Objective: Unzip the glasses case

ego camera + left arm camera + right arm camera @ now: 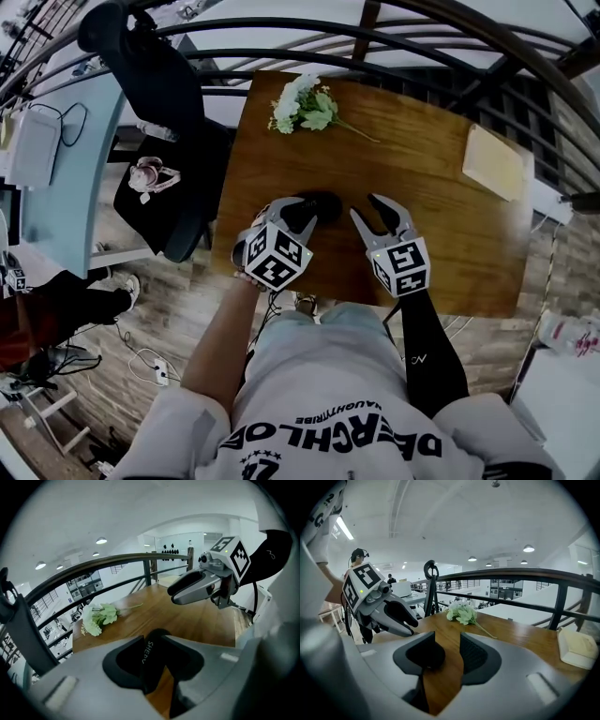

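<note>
The black glasses case (317, 203) lies at the near edge of the wooden table (422, 141), between the jaws of my left gripper (298, 214). In the left gripper view the case (151, 651) stands on edge, pinched between the dark pads, with pale lettering on its side. My left gripper (152, 665) is shut on it. My right gripper (371, 212) hovers just to the case's right, apart from it. Its jaws are open, and only bare wood shows between them in the right gripper view (447, 651). The zipper is not visible.
A bunch of white-green artificial flowers (302, 105) lies at the table's far left. A beige pad (494, 161) sits at the far right. A dark railing (394, 42) runs behind the table. A chair (164, 84) with a black jacket stands to the left.
</note>
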The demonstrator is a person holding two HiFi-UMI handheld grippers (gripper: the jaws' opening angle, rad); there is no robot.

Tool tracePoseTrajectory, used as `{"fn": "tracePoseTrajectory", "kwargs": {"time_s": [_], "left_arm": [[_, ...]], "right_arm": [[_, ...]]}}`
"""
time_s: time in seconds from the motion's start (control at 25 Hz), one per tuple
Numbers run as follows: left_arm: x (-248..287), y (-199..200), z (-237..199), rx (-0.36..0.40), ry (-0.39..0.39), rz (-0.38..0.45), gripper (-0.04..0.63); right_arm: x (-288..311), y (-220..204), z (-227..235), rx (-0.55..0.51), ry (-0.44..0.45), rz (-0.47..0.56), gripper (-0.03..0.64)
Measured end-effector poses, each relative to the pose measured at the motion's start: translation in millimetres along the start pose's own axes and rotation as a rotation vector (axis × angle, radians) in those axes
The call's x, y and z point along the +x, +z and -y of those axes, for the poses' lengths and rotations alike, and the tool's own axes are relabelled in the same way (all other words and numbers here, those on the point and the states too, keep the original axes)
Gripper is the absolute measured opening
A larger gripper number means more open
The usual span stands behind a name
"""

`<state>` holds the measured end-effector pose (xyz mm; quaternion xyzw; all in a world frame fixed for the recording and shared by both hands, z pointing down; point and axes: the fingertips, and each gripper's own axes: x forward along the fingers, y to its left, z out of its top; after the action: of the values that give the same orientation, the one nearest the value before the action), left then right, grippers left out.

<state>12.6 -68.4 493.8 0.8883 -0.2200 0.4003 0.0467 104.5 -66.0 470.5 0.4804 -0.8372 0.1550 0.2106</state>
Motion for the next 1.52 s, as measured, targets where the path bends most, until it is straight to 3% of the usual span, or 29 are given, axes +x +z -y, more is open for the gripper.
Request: {"fn": "tracePoseTrajectory", "kwargs": {"time_s": [0.28, 0.84, 1.24, 1.32, 1.52], "left_arm": [[28, -44, 2, 0.090, 0.020, -0.230, 0.123], [29, -44, -3, -0.041, 0.015, -0.163, 0.126], [28, -43, -6, -0.095, 0.010, -0.137, 0.124], [29, -43, -6, -0.098, 0.010, -0.132, 0.124], [29, -44, -6, -0.101, 0.009, -0.122, 0.124]], "right_arm": [[8, -34, -3, -0.002, 0.057, -0.088, 0.201], [49, -91, -35, -0.064, 0.090, -0.335, 0.236], [68, -105, -44, -0.033, 0.062, -0.397, 0.135], [67, -108, -43, -0.073, 0.069, -0.411, 0.051], [63, -108, -42, -0.060, 0.060, -0.409, 0.044]]}}
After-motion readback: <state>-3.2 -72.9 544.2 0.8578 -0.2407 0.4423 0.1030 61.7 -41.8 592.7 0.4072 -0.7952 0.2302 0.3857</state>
